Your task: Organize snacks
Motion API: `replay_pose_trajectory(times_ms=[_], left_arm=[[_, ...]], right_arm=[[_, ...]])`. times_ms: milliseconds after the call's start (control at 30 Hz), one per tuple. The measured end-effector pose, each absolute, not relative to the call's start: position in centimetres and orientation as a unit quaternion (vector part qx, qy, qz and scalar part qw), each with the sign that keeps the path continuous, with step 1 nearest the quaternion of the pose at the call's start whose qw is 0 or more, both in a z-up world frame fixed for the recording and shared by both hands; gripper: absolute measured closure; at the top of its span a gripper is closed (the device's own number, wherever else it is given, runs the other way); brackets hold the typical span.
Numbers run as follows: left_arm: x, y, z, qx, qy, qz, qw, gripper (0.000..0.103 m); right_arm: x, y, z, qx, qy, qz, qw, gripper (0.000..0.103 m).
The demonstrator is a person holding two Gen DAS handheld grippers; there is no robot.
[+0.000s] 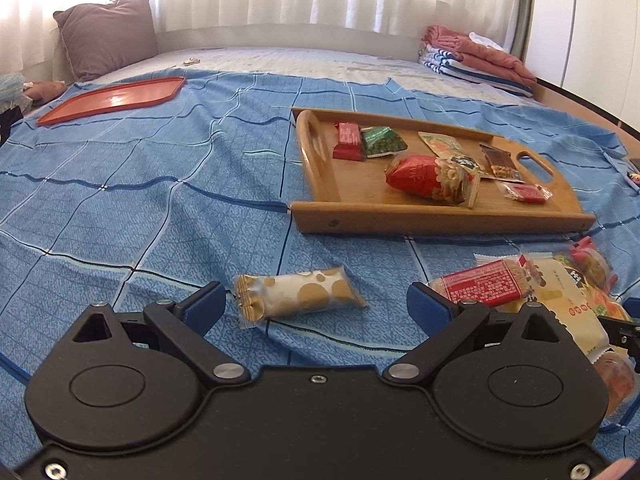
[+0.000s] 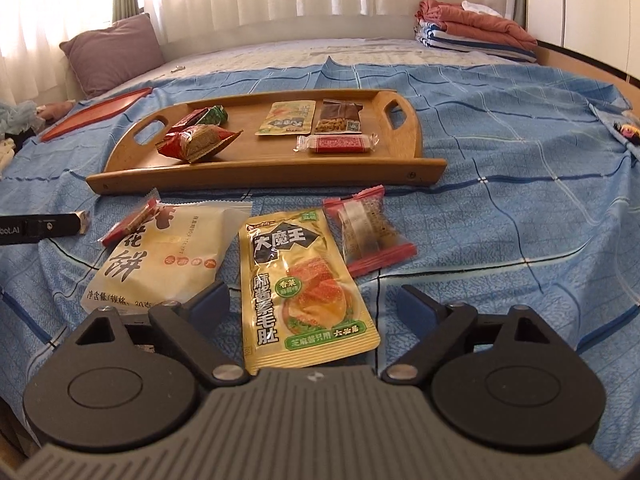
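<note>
blue checked bedsheet [image 1: 140, 184], left to right: red tray [image 1: 112, 98], bare; left gripper [image 1: 316, 304], jaws spread wide around a gold-dotted snack pack [image 1: 298, 296], pads clear of it; wooden tray [image 2: 256, 176] holding 6 snacks; white pastry pack [image 2: 160, 256]; right gripper [image 2: 314, 304], jaws wide open, astride a yellow sauce pouch [image 2: 306, 292], not pressing it; red-edged candy [image 2: 370, 232].

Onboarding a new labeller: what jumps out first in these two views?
The wooden tray mid-bed, already holding several snack packets, draws the eye first. Nearer, loose snacks lie on the blue sheet: a yellow pouch between the open right hand-held gripper fingers, and a gold-dotted packet between those of the open left hand-held gripper. An empty red tray sits far left.
</note>
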State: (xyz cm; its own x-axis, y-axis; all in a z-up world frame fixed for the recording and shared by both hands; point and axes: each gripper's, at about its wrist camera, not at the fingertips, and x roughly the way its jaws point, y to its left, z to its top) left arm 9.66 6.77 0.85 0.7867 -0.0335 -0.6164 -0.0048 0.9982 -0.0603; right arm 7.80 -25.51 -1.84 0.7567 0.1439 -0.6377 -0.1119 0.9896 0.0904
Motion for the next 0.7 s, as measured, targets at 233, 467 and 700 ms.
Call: replay_pose_trajectory(times_ms=[233,467,700], left_arm=[[10.3,6.8,0.1,-0.037,0.331,0.001,0.943,0.014],[10.6,6.5,-0.1,-0.029,0.327,0.012,0.945,0.028],[10.6,6.6,0.0,-0.024,0.319,0.02,0.947,0.041]], right_arm=[[8.2,-25.0,-2.3,0.023,0.338,0.071,0.938,0.005],[8.6,-24.7,-2.7,0.027,0.332,0.071,0.94,0.004],[8.8,-24.5,-2.9,0.026,0.326,0.071,0.942,0.004]])
